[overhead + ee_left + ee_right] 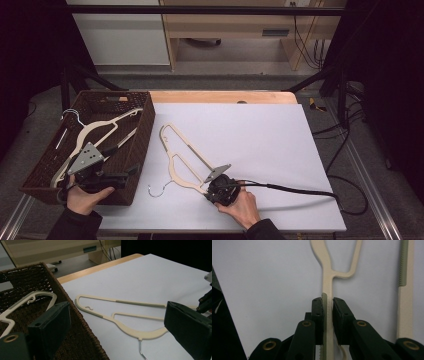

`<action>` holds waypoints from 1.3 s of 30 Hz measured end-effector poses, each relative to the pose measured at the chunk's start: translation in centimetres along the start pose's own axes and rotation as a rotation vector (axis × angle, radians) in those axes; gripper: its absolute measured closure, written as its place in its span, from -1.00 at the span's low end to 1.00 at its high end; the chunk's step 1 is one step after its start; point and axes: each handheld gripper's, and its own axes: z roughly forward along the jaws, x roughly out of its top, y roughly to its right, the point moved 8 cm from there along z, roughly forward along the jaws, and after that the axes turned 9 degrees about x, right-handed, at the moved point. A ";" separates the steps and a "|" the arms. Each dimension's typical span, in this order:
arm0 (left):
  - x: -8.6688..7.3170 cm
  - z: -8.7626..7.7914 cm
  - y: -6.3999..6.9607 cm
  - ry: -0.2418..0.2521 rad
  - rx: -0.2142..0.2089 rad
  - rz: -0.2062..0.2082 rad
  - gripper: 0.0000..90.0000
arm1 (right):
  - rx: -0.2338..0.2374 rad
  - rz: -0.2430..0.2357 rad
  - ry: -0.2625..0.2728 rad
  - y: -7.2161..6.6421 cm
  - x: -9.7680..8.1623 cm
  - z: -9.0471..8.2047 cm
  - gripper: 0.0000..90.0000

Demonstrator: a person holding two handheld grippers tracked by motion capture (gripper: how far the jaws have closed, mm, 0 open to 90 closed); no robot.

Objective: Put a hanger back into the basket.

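Two cream hangers were seen: one lay flat on the white worktop, the other rested inside the woven basket at the left edge. The hanger on the worktop was the one being worked on. Its long axis ran diagonally, from the rounded end near the basket back toward the person's right hand, with the metal hook pointing out toward the near edge. The right claw was pressed together on one thin bar of that hanger; in the right gripper view the bar was pinched edge-on between the two pads, with a ribbed grey strip showing along it. The second arm of the same hanger ran parallel, just beside the grip. The right hand was plainly the nearer one, and any lift would be expected to swing the far end toward the basket, which lay up and to the left of the grip.

The left claw was held spread, with nothing between its pads, over the basket's near corner. The hanger in the basket lay tilted against the weave. Both hangers looked slim, pale and rigid, with a smooth finish and grey non-slip strips.
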 end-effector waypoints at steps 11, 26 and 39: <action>0.1 0.6 2.1 -0.015 -0.046 0.053 -0.85 | 0.036 0.007 0.039 0.3 1.0 -1.9 0.78; -1.9 5.3 10.9 -0.159 -0.199 0.295 -0.78 | 0.066 0.025 0.041 0.3 1.6 -3.2 0.77; -4.9 10.1 13.2 -0.301 -0.240 0.433 -0.51 | 0.073 0.020 0.053 0.4 1.9 -3.8 0.77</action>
